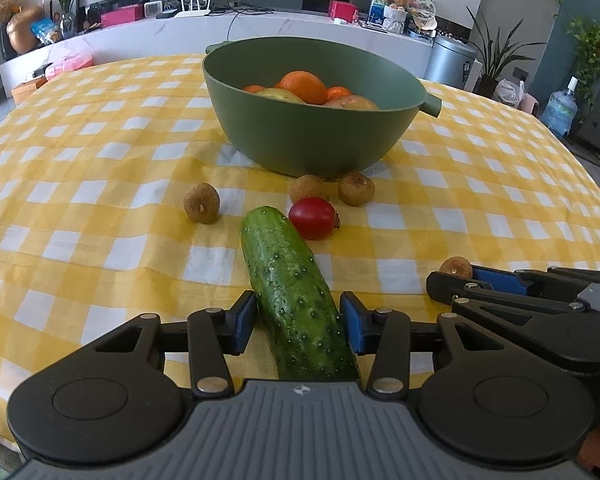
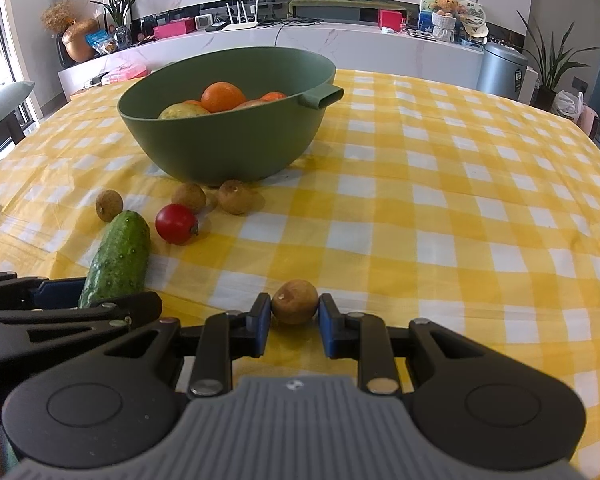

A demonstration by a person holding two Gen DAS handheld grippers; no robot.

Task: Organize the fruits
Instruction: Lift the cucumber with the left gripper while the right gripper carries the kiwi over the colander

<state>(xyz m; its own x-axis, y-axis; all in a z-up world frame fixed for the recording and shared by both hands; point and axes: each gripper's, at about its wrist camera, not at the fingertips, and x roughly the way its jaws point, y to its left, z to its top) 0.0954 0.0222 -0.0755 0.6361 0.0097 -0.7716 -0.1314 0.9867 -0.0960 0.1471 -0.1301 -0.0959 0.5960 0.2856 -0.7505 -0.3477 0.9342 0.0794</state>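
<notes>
Both views are bright and evenly daylit, with the strongest light at the left edge of the right wrist view. Shadows under the bowl [image 2: 228, 136] are soft. Fisheye distortion bends the frame edges, and the corners vignette dark.

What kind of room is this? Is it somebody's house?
Most likely a home living or dining room. A table with a yellow checked cloth holds a green bowl of fruit, and behind it a long white shelf carries a router, a teddy bear and houseplants.
</notes>
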